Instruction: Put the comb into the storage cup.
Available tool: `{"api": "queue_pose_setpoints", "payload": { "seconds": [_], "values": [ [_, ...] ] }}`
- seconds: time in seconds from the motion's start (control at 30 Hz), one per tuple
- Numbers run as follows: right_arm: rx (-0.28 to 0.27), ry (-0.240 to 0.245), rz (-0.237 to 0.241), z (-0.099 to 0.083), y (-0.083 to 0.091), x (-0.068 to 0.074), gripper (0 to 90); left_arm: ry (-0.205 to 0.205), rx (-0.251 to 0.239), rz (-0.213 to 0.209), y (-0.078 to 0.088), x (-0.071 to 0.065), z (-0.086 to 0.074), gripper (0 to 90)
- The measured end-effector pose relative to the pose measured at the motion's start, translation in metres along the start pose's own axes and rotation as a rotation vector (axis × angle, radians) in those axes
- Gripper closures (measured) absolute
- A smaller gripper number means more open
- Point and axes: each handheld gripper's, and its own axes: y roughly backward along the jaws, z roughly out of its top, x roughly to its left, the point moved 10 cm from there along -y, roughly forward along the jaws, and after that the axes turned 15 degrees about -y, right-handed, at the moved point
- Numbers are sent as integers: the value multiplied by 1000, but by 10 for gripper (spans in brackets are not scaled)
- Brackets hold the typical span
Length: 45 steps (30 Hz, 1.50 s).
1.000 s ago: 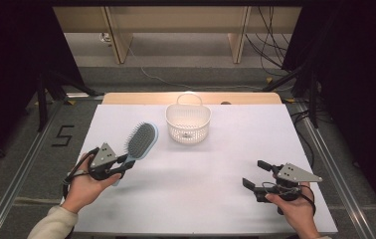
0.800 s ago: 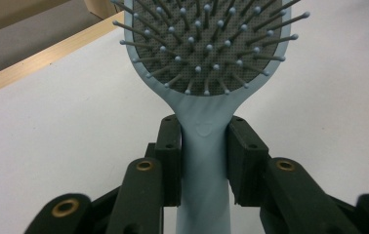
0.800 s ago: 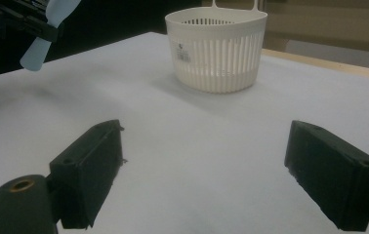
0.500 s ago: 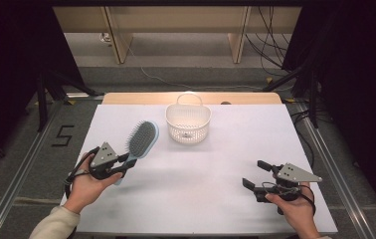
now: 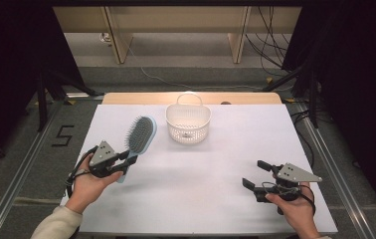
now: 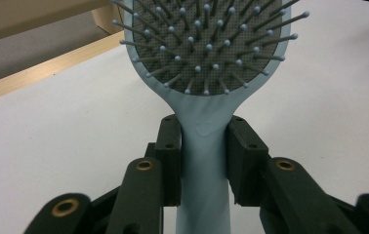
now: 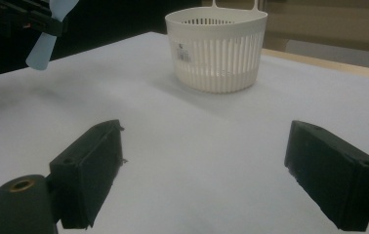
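The hairbrush (image 5: 137, 140) sits at the left of the white table (image 5: 216, 199), lifted off the surface with its bristled head pointing far. My left gripper (image 6: 204, 156) is clenched on its handle just below the head, both pads (image 6: 170, 161) pressed flat against the neck; gripping there should limit swing in transit. The slatted white basket (image 5: 188, 124) stands far-centre, a likely destination. My right gripper (image 7: 202, 170) rests near-right, jaws spread wide and empty, clear of the path.
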Motion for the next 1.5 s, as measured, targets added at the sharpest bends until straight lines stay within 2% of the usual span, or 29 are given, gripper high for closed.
{"api": "queue_pose_setpoints", "payload": {
  "seconds": [0.2, 0.47, 0.77, 1.33, 1.5],
  "values": [
    [1, -1, -1, 0, 0, 0, 149, -9, -17, 16, -1, -1, 4, 695],
    [0, -1, -1, 0, 0, 0, 149, 7, -24, 16, -5, -2, 7, 695],
    [1, -2, -3, 0, 0, -1, 149, 20, -33, 42, -9, -1, 12, 695],
    [-4, -1, -3, 1, 0, -1, 148, 38, -55, 18, -23, -6, 24, 695],
    [-1, -2, -3, 0, 0, -1, 148, 34, -61, 31, -24, -5, 27, 695]
  ]
}}
